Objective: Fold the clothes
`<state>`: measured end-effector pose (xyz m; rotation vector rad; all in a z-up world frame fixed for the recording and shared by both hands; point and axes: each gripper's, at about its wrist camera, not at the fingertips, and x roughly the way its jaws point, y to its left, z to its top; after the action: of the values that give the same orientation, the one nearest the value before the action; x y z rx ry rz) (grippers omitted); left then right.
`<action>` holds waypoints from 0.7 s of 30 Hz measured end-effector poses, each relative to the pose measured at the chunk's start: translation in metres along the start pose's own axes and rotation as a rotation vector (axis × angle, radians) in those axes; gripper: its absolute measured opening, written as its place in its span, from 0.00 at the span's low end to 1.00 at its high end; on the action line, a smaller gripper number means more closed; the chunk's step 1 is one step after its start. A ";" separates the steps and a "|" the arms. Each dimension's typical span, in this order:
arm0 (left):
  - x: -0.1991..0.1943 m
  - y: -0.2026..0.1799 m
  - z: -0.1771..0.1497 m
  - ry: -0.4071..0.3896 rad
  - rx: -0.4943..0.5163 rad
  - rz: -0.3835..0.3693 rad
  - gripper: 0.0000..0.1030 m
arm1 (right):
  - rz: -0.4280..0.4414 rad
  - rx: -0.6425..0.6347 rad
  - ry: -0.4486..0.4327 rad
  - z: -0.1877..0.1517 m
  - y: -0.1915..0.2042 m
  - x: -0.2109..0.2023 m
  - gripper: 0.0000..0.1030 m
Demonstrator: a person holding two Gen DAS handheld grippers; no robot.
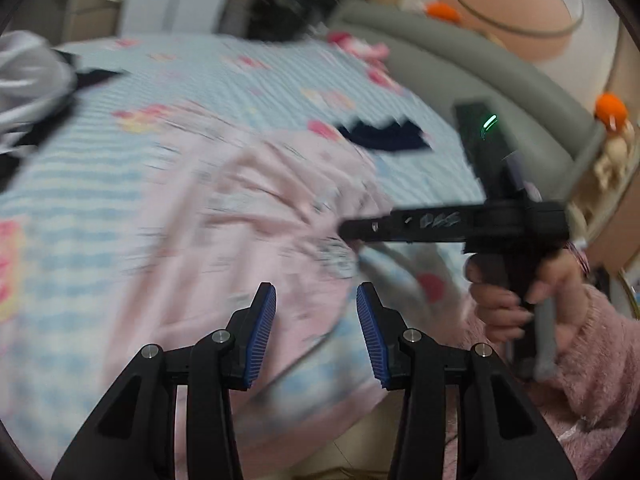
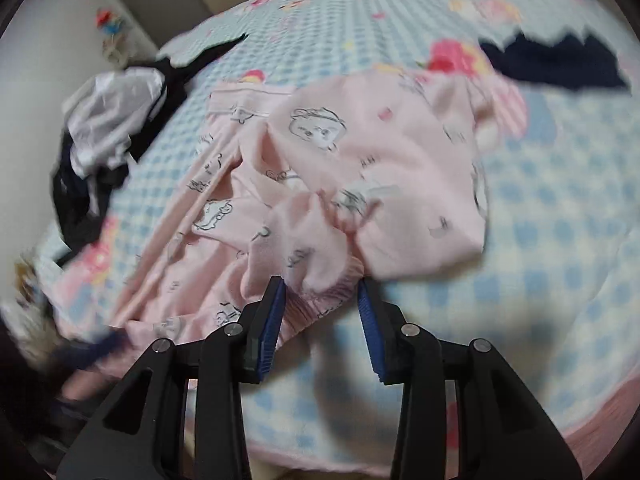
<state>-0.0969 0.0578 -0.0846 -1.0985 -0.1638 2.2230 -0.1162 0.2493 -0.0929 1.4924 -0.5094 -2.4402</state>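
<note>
The pink printed pyjama garment (image 2: 320,184) lies rumpled in the middle of the blue checked bedspread (image 2: 560,240), one part already doubled over itself. Its gathered ribbed cuff (image 2: 324,292) sits between the fingers of the right gripper (image 2: 322,296), whose pads stand spread and do not look to be pressing it. The left gripper (image 1: 316,300) hangs above the garment's near edge, spread with nothing between. To fold well, I judge each gripper should pinch one corner, pull taut, then lay it flat. A navy piece (image 2: 560,64) lies beyond the garment; a white-and-black heap (image 2: 108,120) lies to its left
</note>
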 end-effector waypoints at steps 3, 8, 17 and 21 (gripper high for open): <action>0.038 -0.013 0.006 0.073 0.042 0.047 0.43 | 0.015 0.028 -0.032 -0.009 -0.013 -0.021 0.37; 0.048 0.006 0.013 0.028 -0.142 0.148 0.28 | -0.050 0.006 -0.061 -0.018 -0.031 -0.045 0.41; 0.013 0.034 0.014 -0.040 -0.288 0.127 0.28 | -0.049 -0.162 -0.038 -0.011 0.002 -0.020 0.42; 0.015 0.036 0.007 -0.033 -0.284 0.112 0.26 | -0.036 -0.222 -0.071 0.000 0.029 -0.012 0.42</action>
<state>-0.1264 0.0396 -0.1035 -1.2469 -0.4538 2.3694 -0.1102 0.2273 -0.0714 1.3404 -0.2170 -2.4889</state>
